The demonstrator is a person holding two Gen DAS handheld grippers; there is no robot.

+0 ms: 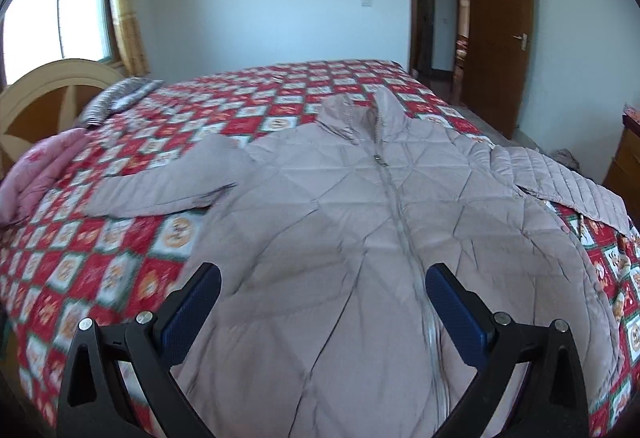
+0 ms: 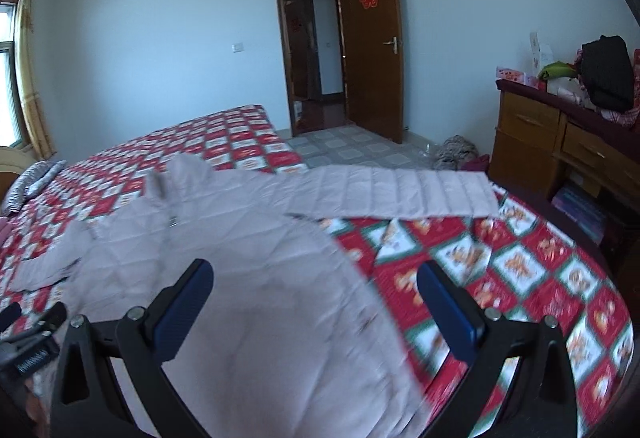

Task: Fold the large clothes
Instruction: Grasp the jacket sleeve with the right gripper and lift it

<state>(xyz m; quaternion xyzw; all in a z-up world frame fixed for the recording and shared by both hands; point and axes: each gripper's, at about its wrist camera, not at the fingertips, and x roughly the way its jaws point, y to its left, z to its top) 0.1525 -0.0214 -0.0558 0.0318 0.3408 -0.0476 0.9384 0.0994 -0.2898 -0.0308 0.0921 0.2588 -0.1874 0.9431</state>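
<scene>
Daylight from window [image 1: 60, 18]; motion blur, fisheye edges.

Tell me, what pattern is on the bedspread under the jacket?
The bedspread has a red-and-white diamond check with orange motifs and green edging, clearest in the right wrist view.

My left gripper [image 1: 323, 280] is spread wide, its two black arms angling outward and the blue pads [image 1: 456, 312] facing each other across a broad gap with nothing caught between them. My right gripper [image 2: 315, 278] is spread just as wide, blue pads [image 2: 448, 308] well apart and nothing between them, both fingers pointing forward and a little downward. At the lower left edge of my right wrist view, part of my other hand's tool [image 2: 34, 334] shows as a dark blur, level with and just beside my right gripper's left finger.
</scene>
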